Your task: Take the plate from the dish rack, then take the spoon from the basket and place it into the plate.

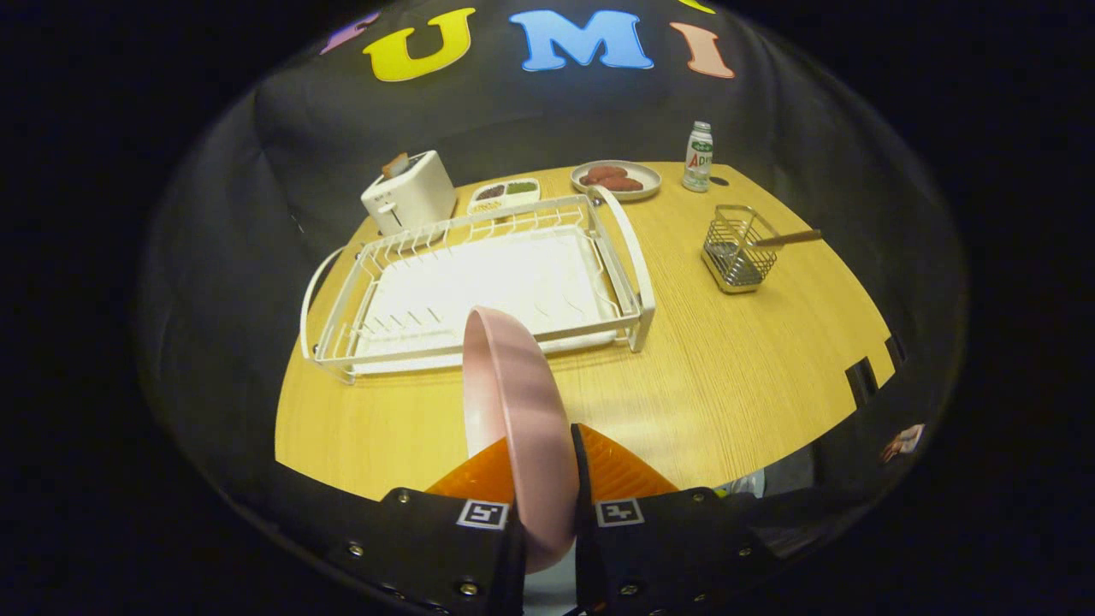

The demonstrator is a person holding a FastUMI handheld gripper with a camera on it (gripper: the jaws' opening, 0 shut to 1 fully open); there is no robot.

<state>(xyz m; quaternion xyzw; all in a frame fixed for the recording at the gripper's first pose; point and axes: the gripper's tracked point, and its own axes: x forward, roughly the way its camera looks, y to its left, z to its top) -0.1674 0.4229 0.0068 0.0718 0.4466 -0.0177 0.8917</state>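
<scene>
Gripper (547,479) clamped on pink plate (513,402), both fingers pressing rim, plate held edge-up, clear of dish rack (637,291). Bare table (727,385) lies right of rack, ahead of fingers. Spoon (787,239) sits in basket (736,257) right of rack, handle pointing right.

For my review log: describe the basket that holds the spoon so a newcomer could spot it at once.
Start at the big white dish rack on the wooden table. Beside its handle end, in front of the small bottle, stands the wire basket. It is the only metal mesh container, and a spoon handle leans out of it. The gripper is shut on the pink plate.
</scene>
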